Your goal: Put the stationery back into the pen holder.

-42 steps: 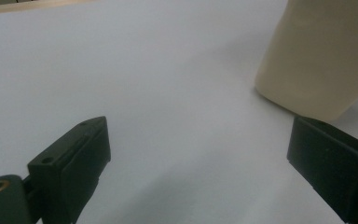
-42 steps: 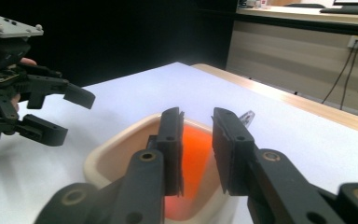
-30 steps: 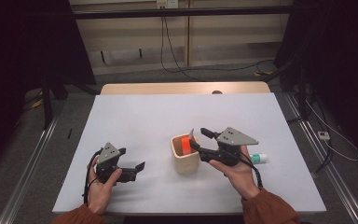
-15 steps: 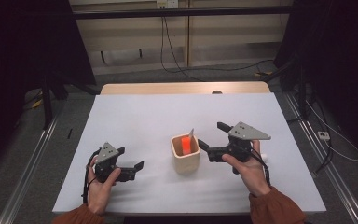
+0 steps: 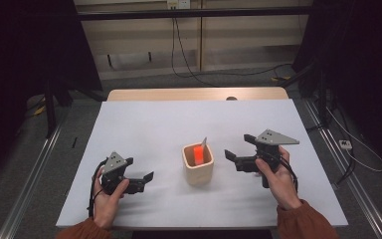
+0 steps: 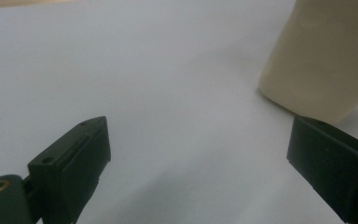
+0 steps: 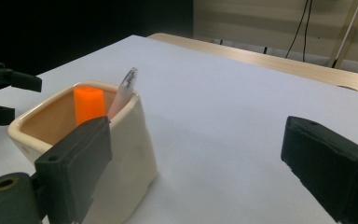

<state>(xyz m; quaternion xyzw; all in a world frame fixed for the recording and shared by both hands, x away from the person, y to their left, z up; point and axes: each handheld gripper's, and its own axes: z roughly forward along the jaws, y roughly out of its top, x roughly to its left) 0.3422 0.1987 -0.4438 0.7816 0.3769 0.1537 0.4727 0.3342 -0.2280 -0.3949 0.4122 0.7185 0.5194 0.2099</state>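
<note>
A cream cup (image 5: 197, 169) stands at the middle of the white table (image 5: 179, 119). An orange block (image 5: 197, 154) and a clear pen (image 5: 204, 143) stick up out of it. My right gripper (image 5: 238, 147) hovers just right of the cup, open and holding nothing. In the right gripper view the cup (image 7: 121, 154), the orange block (image 7: 89, 105) and the pen (image 7: 123, 93) sit behind the left jaw of my right gripper (image 7: 196, 144). My left gripper (image 5: 146, 181) rests low at the front left, open and aimed at the cup (image 6: 326, 56); nothing is between the jaws of my left gripper (image 6: 196, 140).
A wooden strip (image 5: 194, 93) runs along the table's far edge. Metal rails (image 5: 30, 184) flank the table on the floor, with cables (image 5: 358, 154) lying at the right. Bare white surface surrounds the cup. The left gripper (image 7: 0, 93) shows far off in the right gripper view.
My right gripper has pulled back from over the cup's rim to the right, and stands apart from it now. The left gripper has stayed where it was.
</note>
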